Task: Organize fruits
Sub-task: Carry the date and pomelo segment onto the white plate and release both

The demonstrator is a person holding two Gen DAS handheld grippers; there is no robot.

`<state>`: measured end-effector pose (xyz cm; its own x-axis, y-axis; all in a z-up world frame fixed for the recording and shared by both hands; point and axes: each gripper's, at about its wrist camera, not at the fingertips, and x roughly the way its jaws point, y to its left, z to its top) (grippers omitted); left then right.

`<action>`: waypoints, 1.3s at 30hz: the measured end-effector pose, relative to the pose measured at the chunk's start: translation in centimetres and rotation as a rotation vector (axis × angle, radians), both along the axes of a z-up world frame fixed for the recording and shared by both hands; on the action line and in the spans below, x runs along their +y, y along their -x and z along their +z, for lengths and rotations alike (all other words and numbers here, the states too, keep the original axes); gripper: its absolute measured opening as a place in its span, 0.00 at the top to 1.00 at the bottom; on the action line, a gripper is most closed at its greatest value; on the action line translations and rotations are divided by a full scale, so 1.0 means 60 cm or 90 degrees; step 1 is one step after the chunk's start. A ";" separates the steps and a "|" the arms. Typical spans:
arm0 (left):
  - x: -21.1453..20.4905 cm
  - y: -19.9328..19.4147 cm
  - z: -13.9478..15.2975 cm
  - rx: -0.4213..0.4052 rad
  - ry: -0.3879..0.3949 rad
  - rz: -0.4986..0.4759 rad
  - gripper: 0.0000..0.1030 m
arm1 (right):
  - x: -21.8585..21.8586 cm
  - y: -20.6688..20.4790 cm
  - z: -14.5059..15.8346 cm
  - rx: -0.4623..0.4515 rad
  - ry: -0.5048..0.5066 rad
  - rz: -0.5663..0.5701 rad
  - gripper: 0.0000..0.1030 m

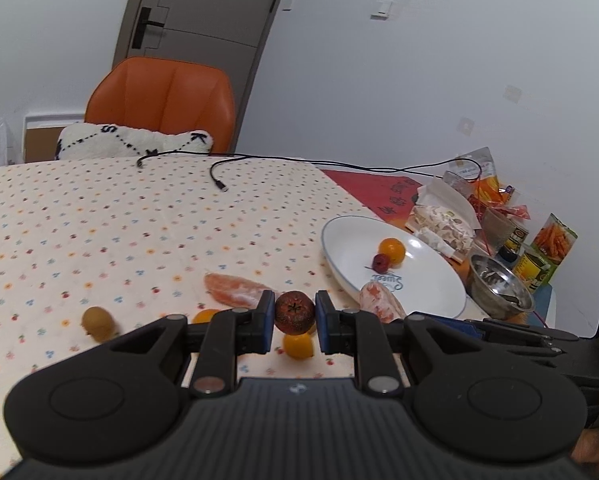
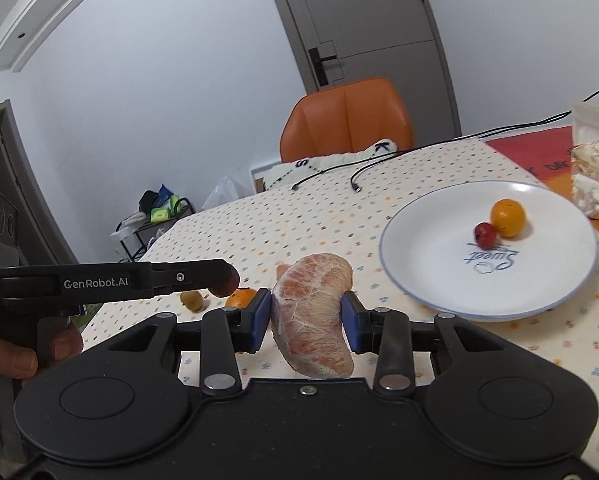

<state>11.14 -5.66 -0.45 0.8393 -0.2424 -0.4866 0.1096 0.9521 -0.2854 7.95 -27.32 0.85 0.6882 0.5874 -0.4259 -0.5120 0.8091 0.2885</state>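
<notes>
The table (image 1: 99, 208) in its dotted cloth fills the scene, and on its right side sits the white plate (image 2: 411, 276), already carrying a small orange (image 2: 508, 217) and a red fruit (image 2: 486, 234) touching it. Here's the key relation: that plate lies ahead and to the right of the right gripper (image 2: 306, 316), which is the nearer of the two and has its jaws clamped on a peeled pomelo segment (image 2: 313, 316), long axis running up and down between the pads and raised above the cloth. The left gripper (image 1: 295, 316) has its jaws closed on a dark red fruit (image 1: 294, 313), possibly a hawthorn, hard to be sure, with the plate further off to its right. Nothing stands between the pomelo and the plate's near rim. Still loose on the cloth: another pomelo segment (image 1: 237, 289), a kiwi (image 1: 96, 322) and small oranges, one (image 1: 298, 346) just below the left jaws. Beyond the plate, snack bags (image 1: 547, 240) and a steel bowl (image 1: 499, 286) crowd its far edge.
</notes>
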 end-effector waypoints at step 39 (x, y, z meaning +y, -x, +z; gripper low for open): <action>-0.139 -0.100 0.012 -0.017 -0.024 -0.091 0.81 | -0.138 -0.039 -0.003 -0.007 -0.012 -0.129 0.65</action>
